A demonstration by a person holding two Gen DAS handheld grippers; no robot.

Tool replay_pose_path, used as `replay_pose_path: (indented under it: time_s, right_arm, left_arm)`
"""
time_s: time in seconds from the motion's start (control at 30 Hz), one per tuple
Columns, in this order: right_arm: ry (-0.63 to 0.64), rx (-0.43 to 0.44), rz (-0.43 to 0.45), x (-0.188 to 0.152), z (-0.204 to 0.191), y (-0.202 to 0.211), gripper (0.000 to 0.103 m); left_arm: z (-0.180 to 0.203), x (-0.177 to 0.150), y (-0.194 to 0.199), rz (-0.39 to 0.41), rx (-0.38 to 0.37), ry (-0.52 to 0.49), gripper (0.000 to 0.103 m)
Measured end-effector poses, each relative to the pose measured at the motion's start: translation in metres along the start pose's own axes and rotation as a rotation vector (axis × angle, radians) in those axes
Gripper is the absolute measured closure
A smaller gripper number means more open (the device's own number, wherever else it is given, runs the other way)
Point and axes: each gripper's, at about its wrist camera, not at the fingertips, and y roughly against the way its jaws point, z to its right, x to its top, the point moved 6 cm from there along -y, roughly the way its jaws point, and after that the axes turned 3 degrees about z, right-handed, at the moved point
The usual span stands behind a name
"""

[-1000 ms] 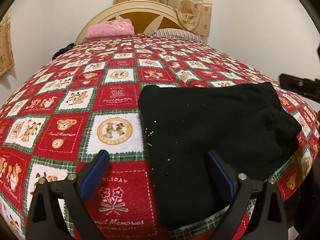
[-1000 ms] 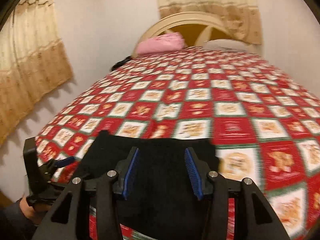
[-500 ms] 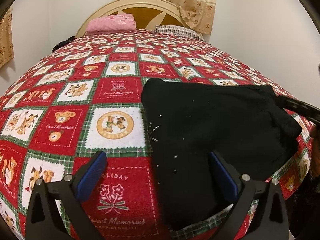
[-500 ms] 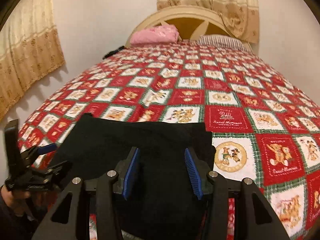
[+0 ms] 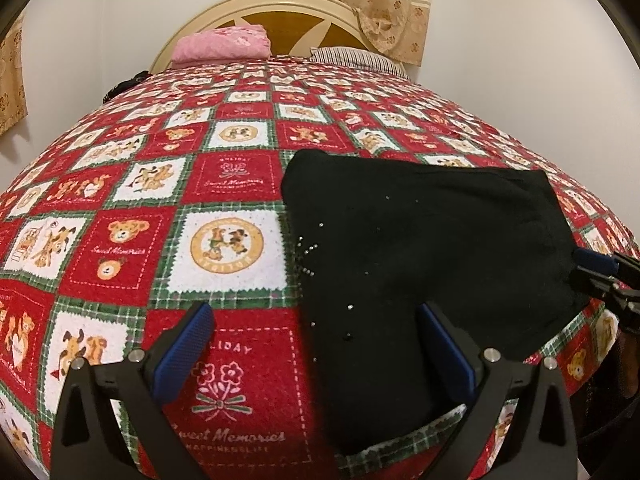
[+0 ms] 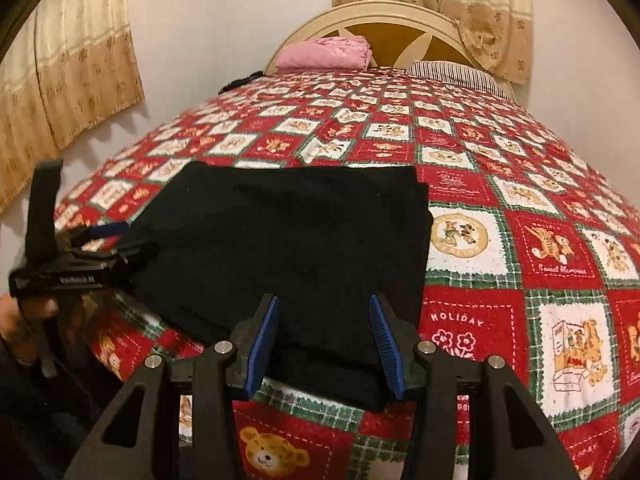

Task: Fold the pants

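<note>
The black pants (image 5: 420, 248) lie folded in a flat block near the front edge of the bed, with small shiny studs along their left side. They also show in the right wrist view (image 6: 288, 240). My left gripper (image 5: 316, 344) is wide open and empty, low over the pants' near left corner. My right gripper (image 6: 324, 332) is open and empty, its fingers hovering over the pants' near edge. The right gripper's blue-tipped fingers (image 5: 592, 264) show at the pants' right end in the left wrist view. The left gripper (image 6: 100, 240) shows at the pants' left end in the right wrist view.
The bed carries a red, green and white teddy-bear quilt (image 5: 224, 240). A pink folded cloth (image 5: 224, 44) and a striped pillow (image 5: 356, 58) lie by the cream headboard (image 5: 280, 4). Curtains (image 6: 60, 64) hang on the walls. The bed's front edge is right below both grippers.
Both grippers have moved in closer and lower to the pants' ends. The right gripper's fingers now reach the pants' right end. The pants have not moved.
</note>
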Motion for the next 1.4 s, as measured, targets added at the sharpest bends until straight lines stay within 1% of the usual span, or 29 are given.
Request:
replay_pose_path:
  time_s: [0.1, 0.13, 0.23, 0.3, 0.37, 0.4, 0.47, 0.53, 0.6, 0.67, 0.73, 0.8, 0.83, 0.87, 0.9, 1.0, 1.07, 1.13, 1.2, 1.33, 1.4]
  right_arm:
    - [0.06, -0.028, -0.001, -0.002, -0.004, -0.001, 0.054]
    - [0.058, -0.026, 0.009, -0.002, -0.004, 0.002, 0.054]
    - [-0.031, 0.015, 0.078, 0.005, 0.004, 0.02, 0.054]
    - [-0.098, -0.001, 0.11, 0.005, 0.017, 0.031, 0.054]
    - [-0.157, -0.017, 0.116, 0.003, 0.028, 0.035, 0.054]
    - [-0.203, 0.002, 0.105, 0.0, 0.034, 0.036, 0.054]
    - [-0.251, 0.038, 0.087, -0.003, 0.038, 0.034, 0.054]
    - [-0.282, 0.068, 0.079, -0.004, 0.038, 0.033, 0.054]
    - [-0.297, 0.094, 0.079, -0.004, 0.036, 0.031, 0.054]
    - [-0.32, 0.111, 0.057, -0.007, 0.037, 0.026, 0.054]
    - [-0.351, 0.106, 0.029, -0.012, 0.041, 0.019, 0.054]
    - [-0.356, 0.114, 0.008, -0.017, 0.041, 0.016, 0.066]
    - [-0.334, 0.101, 0.007, -0.017, 0.039, 0.017, 0.069]
    - [-0.32, 0.093, 0.005, -0.017, 0.037, 0.017, 0.075]
    - [-0.307, 0.086, 0.0, -0.017, 0.036, 0.018, 0.078]
    - [-0.297, 0.068, -0.025, -0.023, 0.037, 0.016, 0.083]
    - [-0.3, 0.055, -0.045, -0.03, 0.041, 0.011, 0.086]
    - [-0.316, 0.068, -0.042, -0.034, 0.045, 0.01, 0.086]
    - [-0.313, 0.084, -0.028, -0.032, 0.045, 0.015, 0.086]
    - [-0.319, 0.073, 0.011, -0.029, 0.046, 0.028, 0.086]
    - [-0.311, 0.023, 0.048, -0.026, 0.051, 0.039, 0.086]
  left_arm:
    - [0.0, 0.002, 0.004, 0.009, 0.008, -0.005, 0.0]
    - [0.001, 0.004, 0.008, 0.018, 0.017, -0.007, 0.0]
    - [0.006, 0.018, 0.02, 0.061, 0.012, -0.037, 0.0]
    - [0.011, 0.032, 0.025, 0.092, 0.011, -0.058, 0.0]
    - [0.02, 0.046, 0.023, 0.101, -0.009, -0.088, 0.0]
    - [0.027, 0.053, 0.02, 0.101, -0.013, -0.107, 0.0]
    - [0.046, 0.064, 0.011, 0.1, -0.026, -0.161, 0.0]
    - [0.072, 0.07, -0.003, 0.077, -0.051, -0.211, 0.0]
    - [0.095, 0.073, -0.014, 0.055, -0.101, -0.23, 0.0]
    - [0.118, 0.077, -0.027, 0.041, -0.136, -0.245, 0.0]
    - [0.138, 0.08, -0.039, 0.021, -0.167, -0.257, 0.0]
    - [0.152, 0.082, -0.052, 0.0, -0.172, -0.282, 0.0]
    - [0.159, 0.082, -0.059, -0.006, -0.157, -0.299, 0.0]
    - [0.163, 0.082, -0.064, -0.01, -0.158, -0.304, 0.0]
    - [0.166, 0.082, -0.069, -0.014, -0.162, -0.302, 0.0]
    - [0.169, 0.085, -0.075, -0.011, -0.176, -0.271, 0.0]
    - [0.172, 0.084, -0.079, -0.014, -0.17, -0.277, 0.0]
    - [0.172, 0.082, -0.082, -0.02, -0.171, -0.274, 0.0]
    - [0.17, 0.083, -0.079, -0.019, -0.175, -0.26, 0.0]
    - [0.161, 0.089, -0.058, 0.002, -0.17, -0.25, 0.0]
    - [0.153, 0.087, -0.046, 0.022, -0.151, -0.266, 0.0]
